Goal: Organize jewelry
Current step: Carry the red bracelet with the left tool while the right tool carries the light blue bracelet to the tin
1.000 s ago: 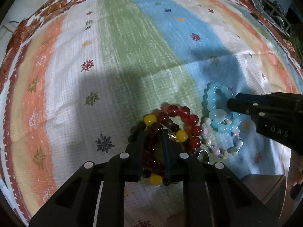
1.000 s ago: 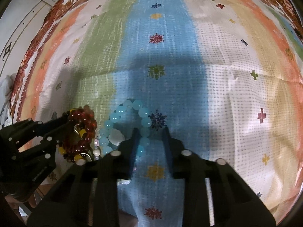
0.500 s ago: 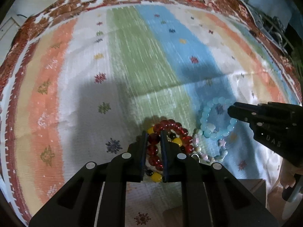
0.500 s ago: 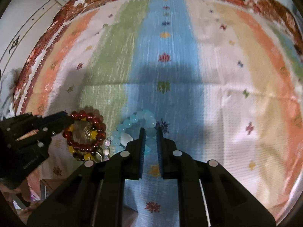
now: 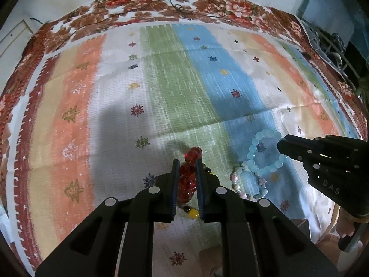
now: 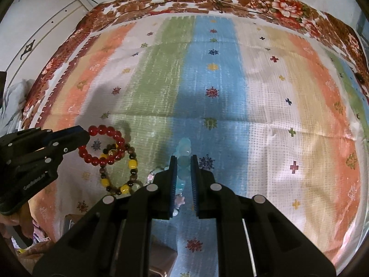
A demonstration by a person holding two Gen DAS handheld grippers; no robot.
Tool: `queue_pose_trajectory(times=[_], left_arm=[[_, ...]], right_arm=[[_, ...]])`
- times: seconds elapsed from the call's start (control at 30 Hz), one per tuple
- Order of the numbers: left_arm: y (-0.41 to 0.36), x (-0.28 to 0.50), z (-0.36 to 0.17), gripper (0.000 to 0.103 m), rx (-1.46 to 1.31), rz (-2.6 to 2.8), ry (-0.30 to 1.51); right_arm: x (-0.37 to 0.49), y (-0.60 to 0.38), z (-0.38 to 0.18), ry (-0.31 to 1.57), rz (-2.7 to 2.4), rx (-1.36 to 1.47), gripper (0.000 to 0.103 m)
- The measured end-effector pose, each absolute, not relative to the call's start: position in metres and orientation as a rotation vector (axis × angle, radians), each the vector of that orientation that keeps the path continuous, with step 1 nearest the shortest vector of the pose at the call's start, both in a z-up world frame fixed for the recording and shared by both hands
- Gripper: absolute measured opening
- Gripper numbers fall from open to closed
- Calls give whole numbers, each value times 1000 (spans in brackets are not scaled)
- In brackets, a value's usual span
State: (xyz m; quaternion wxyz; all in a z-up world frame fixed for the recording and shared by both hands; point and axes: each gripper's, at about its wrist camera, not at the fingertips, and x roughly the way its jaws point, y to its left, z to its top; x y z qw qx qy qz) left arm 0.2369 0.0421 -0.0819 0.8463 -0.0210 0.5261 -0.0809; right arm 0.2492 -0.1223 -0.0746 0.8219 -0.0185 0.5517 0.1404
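two hand-held grippers: left hand-held gripper (image 5: 187,168) clamped on red bracelet (image 6: 103,145), right hand-held gripper (image 6: 184,165) clamped on pale blue bracelet (image 5: 265,154). brown-and-yellow bracelet (image 6: 124,175) and pastel bracelet (image 5: 249,184) lie beneath, on striped cloth (image 5: 161,87).

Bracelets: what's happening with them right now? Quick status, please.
Left gripper shut on red bracelet. Right gripper shut on pale blue bracelet. Brown-and-yellow bracelet and pastel bracelet lie on striped cloth. Nothing in the way.
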Motion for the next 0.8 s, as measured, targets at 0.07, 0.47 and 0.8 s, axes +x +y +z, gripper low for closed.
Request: queue_pose_trajectory(times=[0.07,0.47,0.8], left_arm=[[43,235,-79,13,-47,-171,1103],[44,217,-64,13,-69,-186,1075],[42,208,-59,13,-70,-179,1061]], right_arm=[[246,-121,-71,1167,303,-36,13],[229,-115,-54,1140,334,-29,13],[218,-108,-45,1126,348,-32,13]])
